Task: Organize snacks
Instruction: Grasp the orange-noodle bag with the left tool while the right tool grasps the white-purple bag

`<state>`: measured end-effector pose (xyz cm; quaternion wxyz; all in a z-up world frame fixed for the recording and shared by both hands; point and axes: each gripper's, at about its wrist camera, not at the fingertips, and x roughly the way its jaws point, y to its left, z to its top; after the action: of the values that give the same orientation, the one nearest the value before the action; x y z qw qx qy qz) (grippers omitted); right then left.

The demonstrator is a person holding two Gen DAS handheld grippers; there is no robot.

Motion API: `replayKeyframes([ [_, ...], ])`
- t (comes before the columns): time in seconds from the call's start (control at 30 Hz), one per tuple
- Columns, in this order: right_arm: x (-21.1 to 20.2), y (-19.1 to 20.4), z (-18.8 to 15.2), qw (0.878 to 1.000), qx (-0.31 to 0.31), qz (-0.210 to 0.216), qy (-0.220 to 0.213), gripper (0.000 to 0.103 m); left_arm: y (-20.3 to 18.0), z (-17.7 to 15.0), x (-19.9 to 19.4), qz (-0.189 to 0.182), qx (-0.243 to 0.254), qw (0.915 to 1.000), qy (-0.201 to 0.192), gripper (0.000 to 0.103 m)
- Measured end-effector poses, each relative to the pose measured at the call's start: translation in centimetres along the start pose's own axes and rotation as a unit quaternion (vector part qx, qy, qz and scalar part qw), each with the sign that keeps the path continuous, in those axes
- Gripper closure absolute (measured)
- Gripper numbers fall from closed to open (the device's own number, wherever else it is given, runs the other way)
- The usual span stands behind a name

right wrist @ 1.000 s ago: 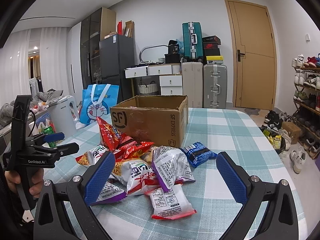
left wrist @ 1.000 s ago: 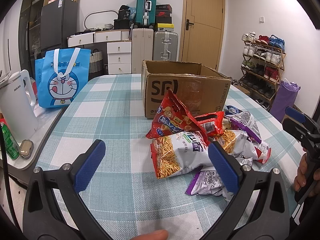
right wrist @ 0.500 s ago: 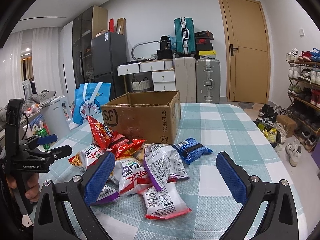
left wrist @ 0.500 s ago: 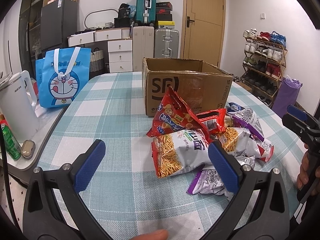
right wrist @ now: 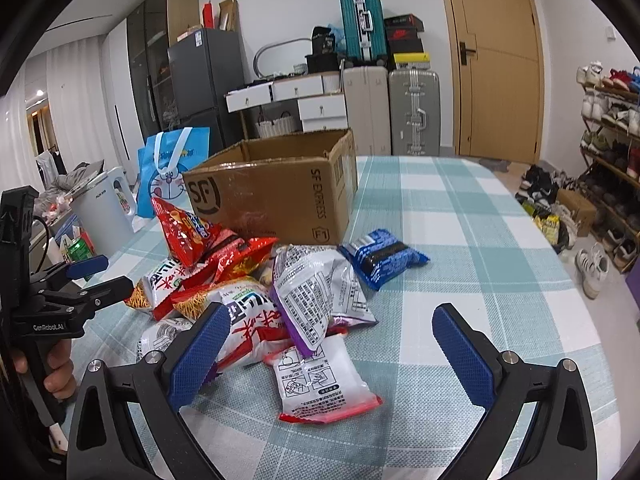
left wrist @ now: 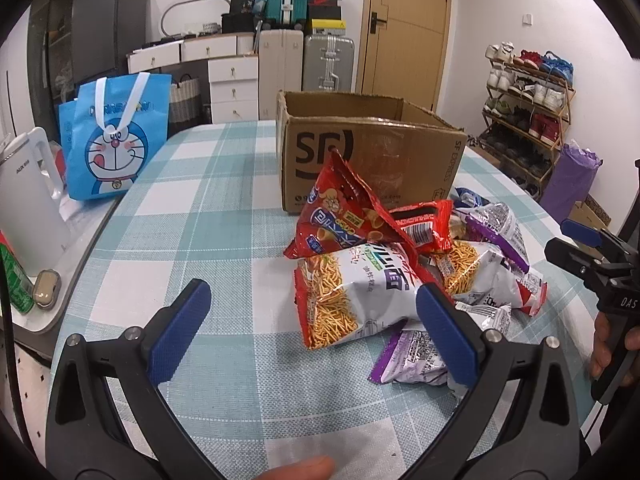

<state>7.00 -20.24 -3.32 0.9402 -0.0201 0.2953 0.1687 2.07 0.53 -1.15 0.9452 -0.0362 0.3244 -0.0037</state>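
Step in hand, as judged: approach, nothing yet grasped. Left hand-held gripper (left wrist: 312, 322) and right hand-held gripper (right wrist: 332, 344) are held wide and empty above the teal-checked tabletop (left wrist: 224, 240). Crinkly foil snack packets (right wrist: 256, 284) are heaped just before the open brown cardboard box (right wrist: 276, 196). The white-and-red noodle packet (left wrist: 356, 292) lies flat, long axis roughly crosswise to the left fingers. Next move likely calls for lowering and closing on it.

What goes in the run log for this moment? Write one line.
left gripper open, empty | right gripper open, empty | snack pile on table | cardboard box open

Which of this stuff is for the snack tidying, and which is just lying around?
For the job: snack bags, blue packet, cardboard box, left gripper, right gripper.
Lying about: cartoon bag, kettle, suitcases, shoe rack.
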Motion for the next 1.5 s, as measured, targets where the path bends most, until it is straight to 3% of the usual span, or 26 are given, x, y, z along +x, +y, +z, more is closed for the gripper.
replayKeyframes([
  [0.2,1.2,0.0,0.5,1.000,0.010,0.009,0.019,0.000,-0.4,0.8,2.1,-0.016,-0.010,0.9993,0.034,0.001],
  [0.43,3.4,-1.0,1.7,0.996,0.067,0.021,0.046,0.000,-0.7,1.4,4.4,-0.029,-0.025,0.9968,0.071,0.001],
  [0.73,6.2,-2.0,2.3,0.990,0.113,0.053,0.067,0.001,-0.6,1.8,5.9,-0.036,-0.029,0.9949,0.089,0.000],
  [1.0,7.9,-2.4,1.9,0.985,0.132,0.074,0.089,0.014,0.3,1.6,6.7,-0.065,-0.057,0.9910,0.102,0.001],
  [1.3,8.0,-1.9,1.8,0.985,0.127,0.083,0.086,0.029,1.1,1.3,8.1,-0.115,-0.085,0.9830,0.115,0.011],
  [1.4,8.0,-1.9,1.8,0.985,0.125,0.085,0.082,0.032,1.1,1.4,8.5,-0.127,-0.090,0.9810,0.116,0.021],
  [1.47,7.8,-1.8,1.7,0.986,0.121,0.086,0.077,0.036,1.0,1.3,8.5,-0.134,-0.089,0.9803,0.114,0.034],
  [1.5,7.7,-1.8,1.7,0.986,0.120,0.088,0.074,0.038,0.9,1.2,8.5,-0.132,-0.087,0.9810,0.113,0.035],
])
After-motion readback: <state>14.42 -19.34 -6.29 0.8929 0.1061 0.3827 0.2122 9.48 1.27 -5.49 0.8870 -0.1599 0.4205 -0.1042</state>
